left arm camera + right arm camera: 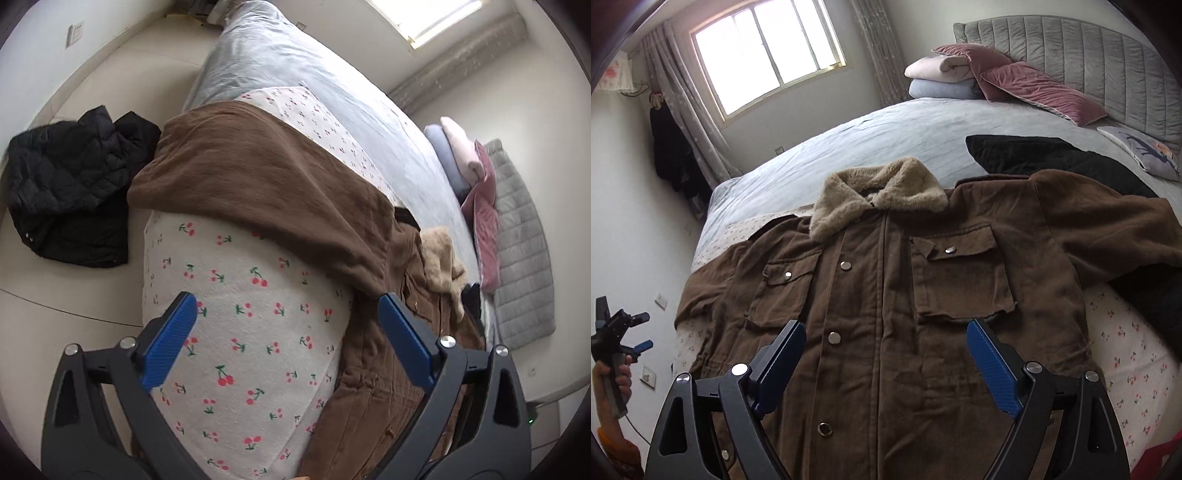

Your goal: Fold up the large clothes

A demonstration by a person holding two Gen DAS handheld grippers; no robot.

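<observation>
We see the brown jacket (pixel 886 295) lying front-up and spread flat on the bed (pixel 886 125), its tan fleece collar (pixel 879 195) toward the headboard (pixel 1071 55). Its hem is cut off behind our right gripper (pixel 886 354), and its right-hand sleeve (pixel 1108 221) runs past the picture's edge. The front is snapped shut, with two flap pockets on the chest. In the left wrist view one sleeve (pixel 258 177) drapes over the bed's edge across the cherry-print sheet (pixel 251 332).

Our right gripper hovers above the jacket's lower front, jaws spread wide and holding nothing. Our left gripper (pixel 288 332) hangs over the cherry-print sheet, equally wide and empty.

A black quilted jacket (pixel 74 184) lies crumpled on the floor; another black garment (pixel 1052 155) lies beyond the brown one, partly hidden by it. Pink velvet pillows (pixel 1034 88) and folded blankets (pixel 938 77) rest by the headboard.
</observation>
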